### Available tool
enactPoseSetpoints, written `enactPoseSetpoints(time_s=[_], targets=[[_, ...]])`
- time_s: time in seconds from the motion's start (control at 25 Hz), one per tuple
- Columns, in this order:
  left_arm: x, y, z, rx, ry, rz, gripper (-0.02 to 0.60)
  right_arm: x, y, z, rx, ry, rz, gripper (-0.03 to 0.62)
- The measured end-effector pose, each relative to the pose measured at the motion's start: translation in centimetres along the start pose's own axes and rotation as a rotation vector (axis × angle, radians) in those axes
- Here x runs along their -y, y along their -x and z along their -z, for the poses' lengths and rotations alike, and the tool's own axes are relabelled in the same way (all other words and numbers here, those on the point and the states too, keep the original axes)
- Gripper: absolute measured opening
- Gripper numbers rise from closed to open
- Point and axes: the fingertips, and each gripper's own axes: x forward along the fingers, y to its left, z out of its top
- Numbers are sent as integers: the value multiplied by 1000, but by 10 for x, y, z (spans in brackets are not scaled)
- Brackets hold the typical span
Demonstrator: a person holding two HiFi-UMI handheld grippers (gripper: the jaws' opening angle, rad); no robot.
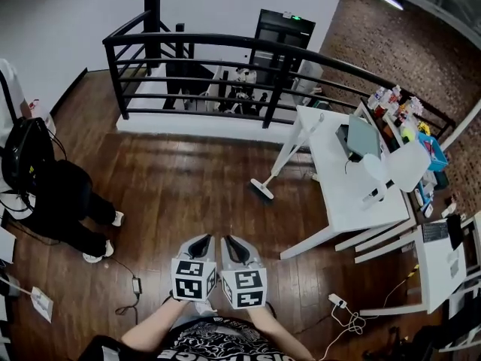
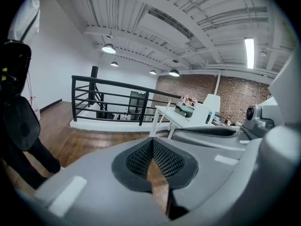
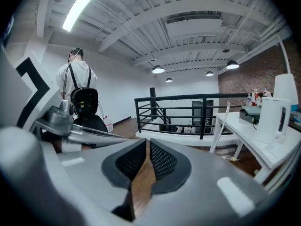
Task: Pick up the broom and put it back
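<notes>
left hand-held gripper [image 1: 201, 241] clenched, empty | right hand-held gripper [image 1: 230, 242] all but clenched, empty | broom [image 1: 286, 153] leaning on white worktop [image 1: 331, 190]

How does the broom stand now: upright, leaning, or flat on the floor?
Leaning: the broom has its head on the floor and its handle tilted against the white table.

Nothing readable here, tbh. The white cube [image 1: 194, 278] on the left gripper [image 1: 201, 241] and its twin [image 1: 244, 288] on the right gripper [image 1: 229, 242] just show black square marker patterns, no letters. The white print on the black shirt [image 1: 218, 342] behind them is too cropped to read.
</notes>
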Motion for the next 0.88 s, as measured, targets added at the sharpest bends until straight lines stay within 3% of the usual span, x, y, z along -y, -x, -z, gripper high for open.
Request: enactPoseSetpoints(time_s=[0.36,0.88], targets=[[0,-21,-25,6,-18,91,5,19,-16,-16,24,-20,77,32],[-15,-86,-68,26,-46,74,5,68,-75,-47,80,-18,80,32]])
